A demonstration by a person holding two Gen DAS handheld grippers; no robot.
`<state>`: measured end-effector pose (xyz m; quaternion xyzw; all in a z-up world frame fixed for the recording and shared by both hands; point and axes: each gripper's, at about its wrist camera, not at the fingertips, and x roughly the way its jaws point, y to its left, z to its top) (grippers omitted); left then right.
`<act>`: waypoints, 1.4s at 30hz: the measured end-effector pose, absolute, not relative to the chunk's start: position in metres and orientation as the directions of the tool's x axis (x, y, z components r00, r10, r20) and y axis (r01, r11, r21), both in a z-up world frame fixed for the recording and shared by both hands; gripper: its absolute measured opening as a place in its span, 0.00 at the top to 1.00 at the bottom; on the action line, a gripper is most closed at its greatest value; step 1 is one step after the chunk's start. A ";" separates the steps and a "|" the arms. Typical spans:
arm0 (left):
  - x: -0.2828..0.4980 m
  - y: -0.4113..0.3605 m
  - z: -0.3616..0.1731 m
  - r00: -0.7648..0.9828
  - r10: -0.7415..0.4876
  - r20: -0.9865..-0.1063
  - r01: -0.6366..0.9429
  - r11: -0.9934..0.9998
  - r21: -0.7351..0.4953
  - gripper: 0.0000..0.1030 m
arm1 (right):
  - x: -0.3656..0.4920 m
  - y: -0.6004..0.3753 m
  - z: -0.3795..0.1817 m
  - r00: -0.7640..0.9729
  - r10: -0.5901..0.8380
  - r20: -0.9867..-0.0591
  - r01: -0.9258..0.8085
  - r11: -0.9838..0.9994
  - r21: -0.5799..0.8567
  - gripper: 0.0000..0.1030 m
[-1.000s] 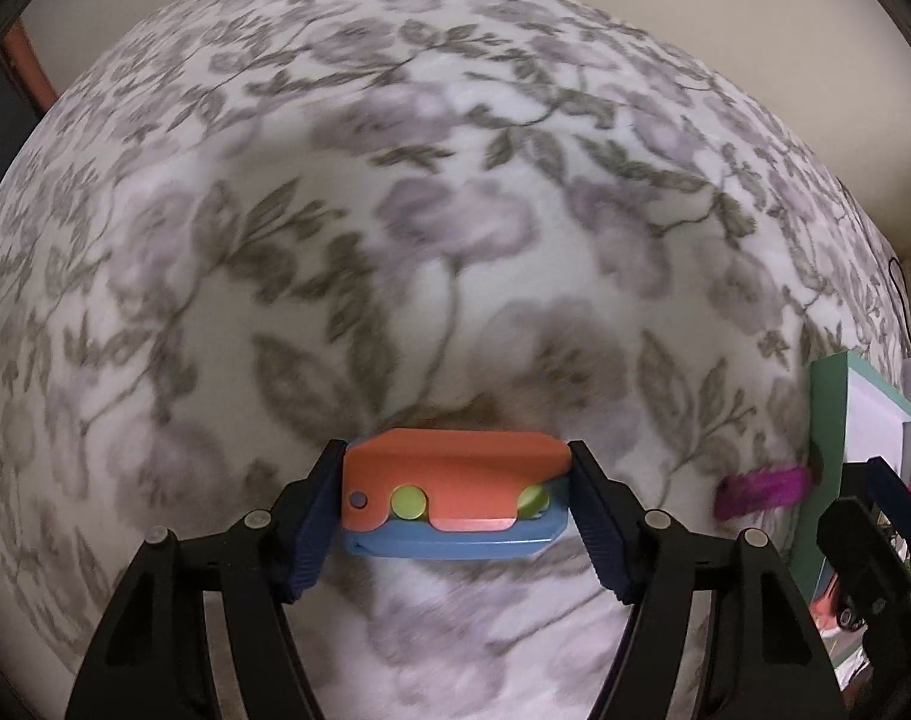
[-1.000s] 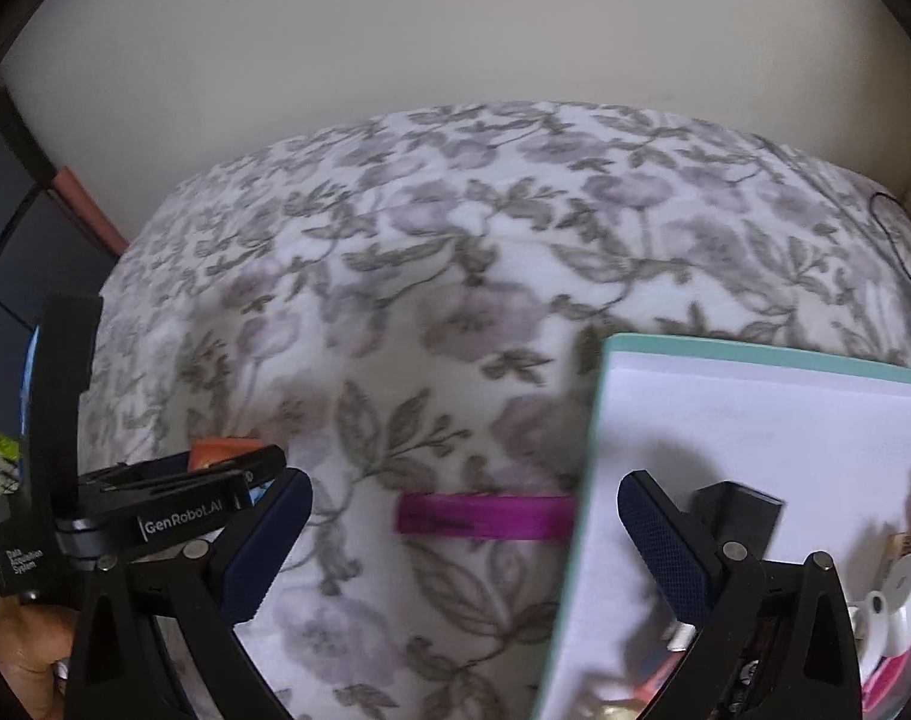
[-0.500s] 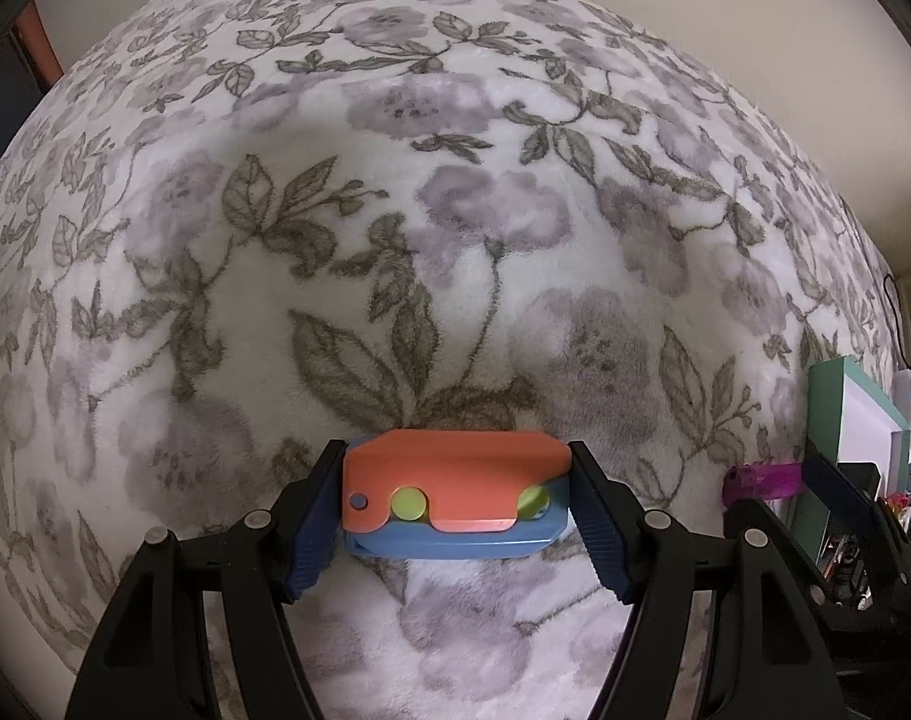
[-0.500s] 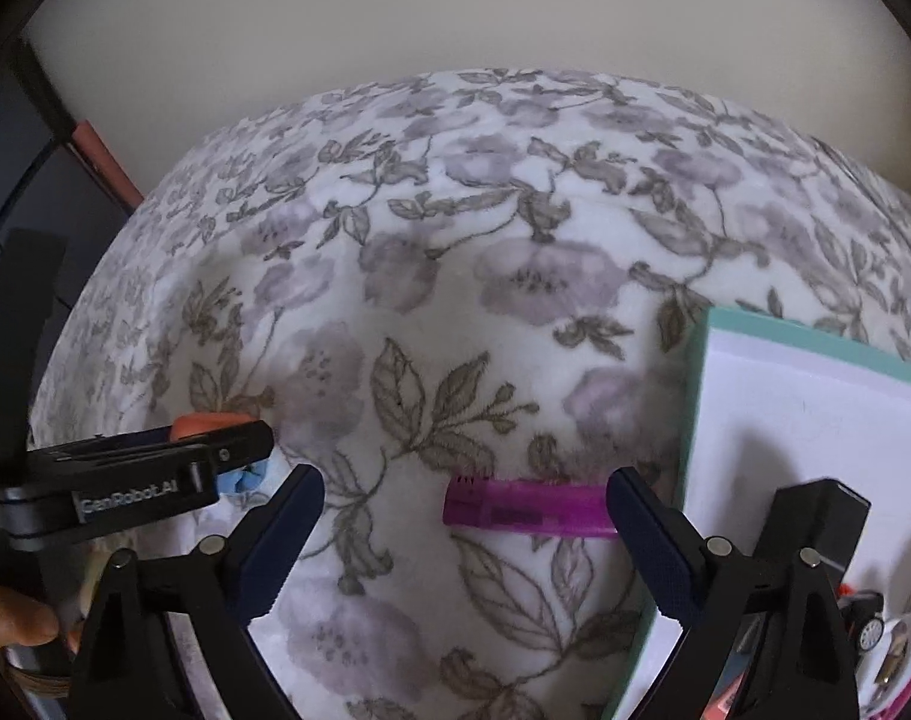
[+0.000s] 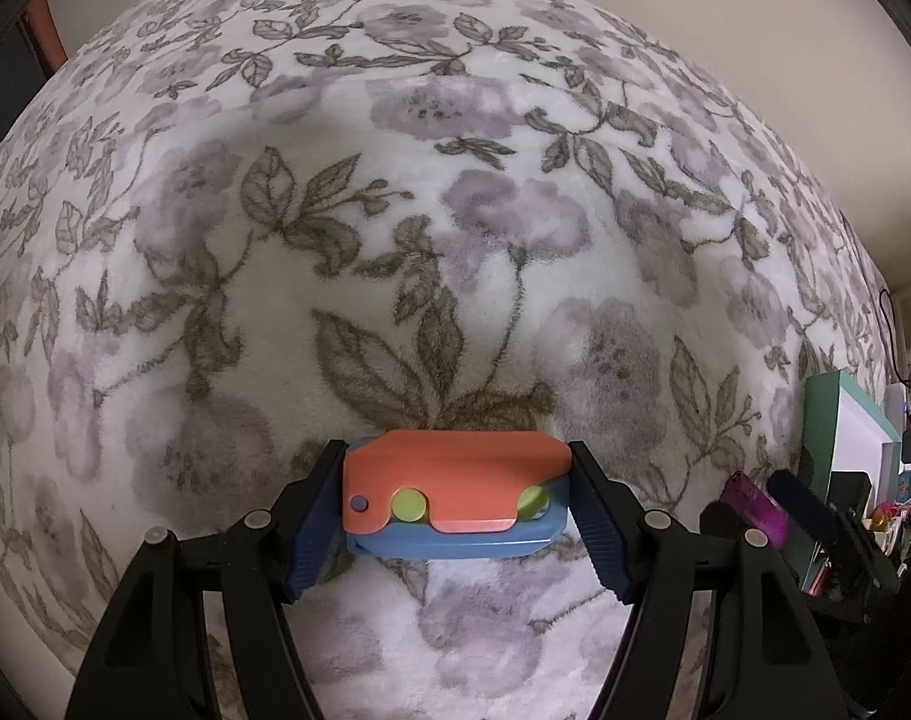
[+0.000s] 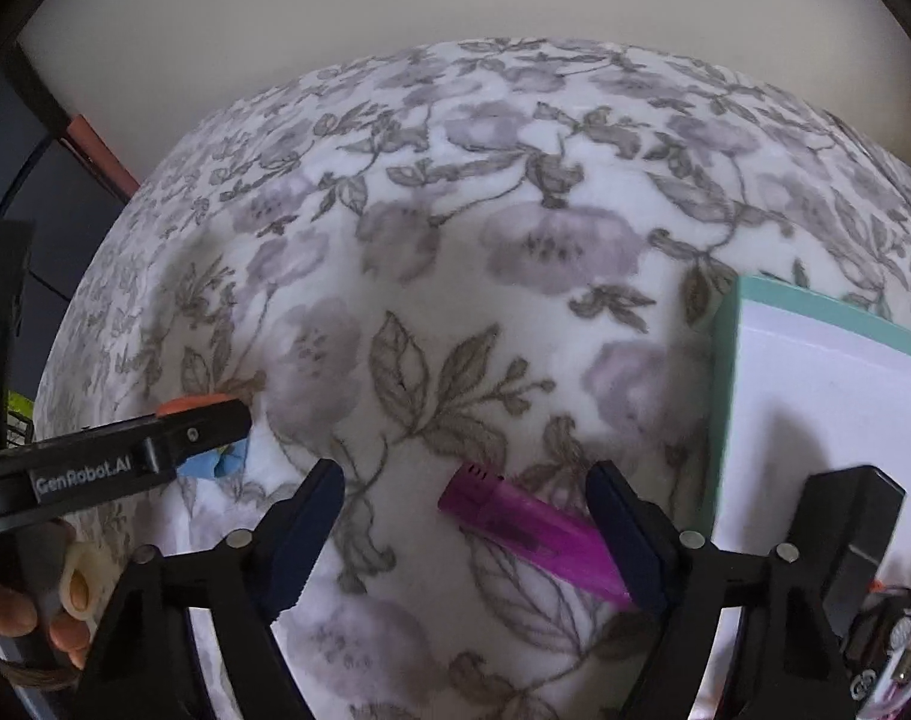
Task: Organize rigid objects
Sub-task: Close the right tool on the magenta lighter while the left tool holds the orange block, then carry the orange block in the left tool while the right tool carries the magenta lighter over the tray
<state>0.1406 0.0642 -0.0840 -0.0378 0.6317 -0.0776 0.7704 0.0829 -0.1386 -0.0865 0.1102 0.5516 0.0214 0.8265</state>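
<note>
Left gripper [image 5: 457, 510] clamps a flat orange-and-blue plastic toy [image 5: 455, 501] over the fuzzy floral blanket [image 5: 395, 210]. Right gripper [image 6: 464, 525] gapes wide around a translucent purple lighter [image 6: 530, 531], not pinching it. Only the right view shows the white interior of the teal-rimmed box [image 6: 722, 408], trinkets blurred.

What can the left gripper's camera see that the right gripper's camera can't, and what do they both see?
Only the left wrist view shows the full face of the orange and blue toy, with its green dots, clamped in the left gripper.

Only the right wrist view shows the open right gripper around the purple lighter, and the person's hand holding the left gripper.

Both show the floral blanket, the lighter, and the teal-edged box with small items in it.
</note>
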 end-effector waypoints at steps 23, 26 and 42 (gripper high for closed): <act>0.136 0.064 -0.083 0.185 -0.173 -0.967 0.063 0.984 -0.164 0.30 | 0.078 -0.121 -0.087 0.396 -0.005 -0.918 0.028 1.000 0.007 0.78; 0.136 0.060 -0.083 0.186 -0.158 -0.970 0.075 0.986 -0.146 0.30 | 0.078 -0.116 -0.086 0.400 0.019 -0.916 0.022 0.999 0.031 0.79; 0.141 0.056 -0.051 0.262 -0.228 -0.938 0.068 0.974 -0.217 0.30 | 0.062 -0.133 -0.034 0.517 0.078 -0.852 0.089 0.986 0.144 0.79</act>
